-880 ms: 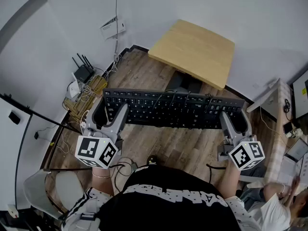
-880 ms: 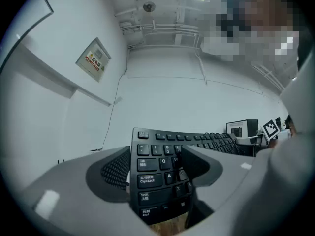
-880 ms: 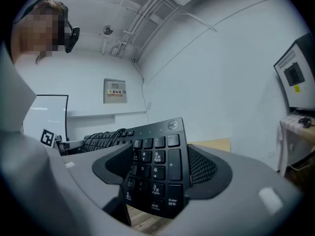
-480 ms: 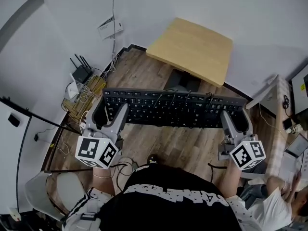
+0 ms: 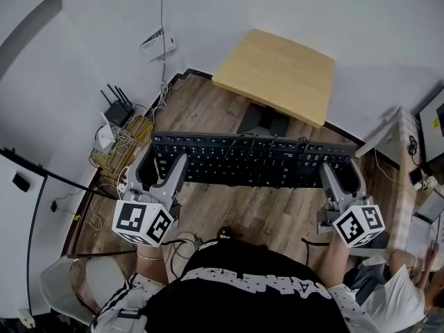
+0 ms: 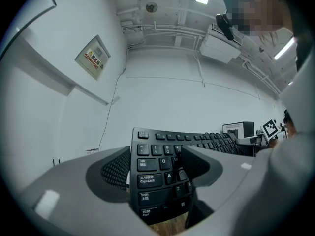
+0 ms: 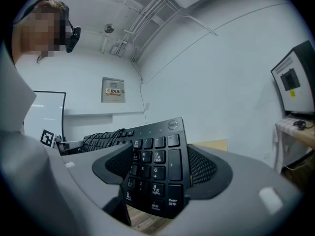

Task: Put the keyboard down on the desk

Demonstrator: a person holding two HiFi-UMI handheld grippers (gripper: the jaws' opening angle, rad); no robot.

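Left gripper (image 5: 163, 159) and right gripper (image 5: 340, 171), each closed on one short end of the black keyboard (image 5: 250, 159). The keyboard hangs roughly level in the air over the wooden floor (image 5: 236, 207). It lies between the person and the desk (image 5: 277, 71), well apart from the desktop and not resting on it.

In the left gripper view, the left gripper (image 6: 157, 166) pinches the end of the keyboard (image 6: 162, 149) that carries the shift and control keys. One jaw lies across the key face. Where the other pad bears, on the back or on the outer edge, cannot be made out for certain. In the right gripper view, the right gripper (image 7: 160, 173) clamps the number-pad end of the keyboard (image 7: 157, 141) in the same way.

Handling, as a judgement:
- **Stiffness and weight:** the board looks long, thin, stiff and fairly light, so it should carry without sagging as long as both ends move together.
- **Surface:** the plastic shell is smooth and may slip under the pads, and the key caps under a jaw can depress or pop off if squeezed hard.
- **Where to hold:** the two short ends, as held here, keep the board balanced. A single hold at one end would leave the board hanging far out and likely to twist in the jaws.
- **Cord:** a thin cord (image 5: 244, 143) lies across the keys and could snag.
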